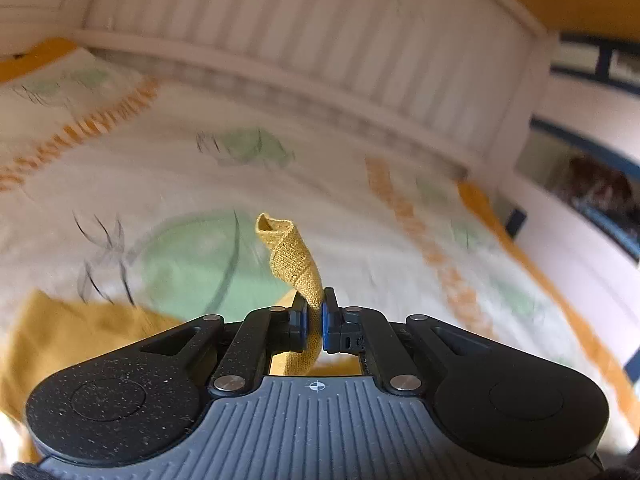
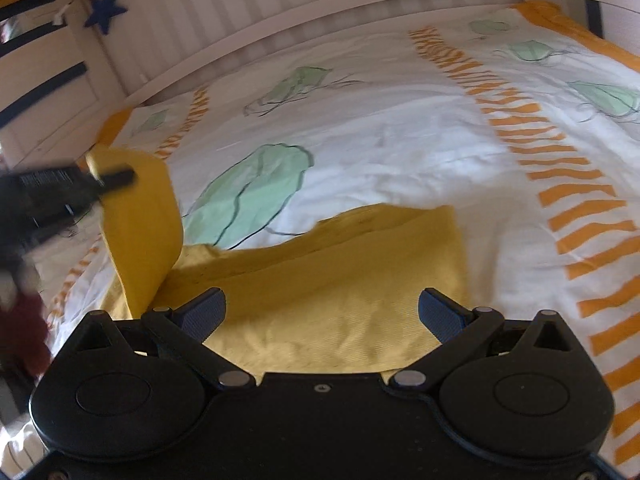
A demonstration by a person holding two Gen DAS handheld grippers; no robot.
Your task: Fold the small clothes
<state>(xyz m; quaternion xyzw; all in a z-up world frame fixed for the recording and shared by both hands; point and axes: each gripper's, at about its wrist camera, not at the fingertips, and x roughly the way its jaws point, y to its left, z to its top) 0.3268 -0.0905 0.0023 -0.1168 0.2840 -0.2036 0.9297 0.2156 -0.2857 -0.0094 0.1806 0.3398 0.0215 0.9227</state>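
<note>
White bedcover (image 2: 400,140) with green blobs and orange stripes, white slatted bed rail (image 2: 280,12) at 12 o'clock, blue star (image 2: 105,9) at 11. Yellow garment (image 2: 340,280) lies on the cover right in front of the right gripper (image 2: 322,312), whose jaws stand wide, nothing between. Left gripper (image 1: 315,316) pinched tight on a garment corner, cloth curling up toward 12; seen at 9 in right view, strip lifted off the cover.

Bedspread (image 2: 400,152) lies open ahead; slatted rail (image 2: 280,12) blocks the far edge.
</note>
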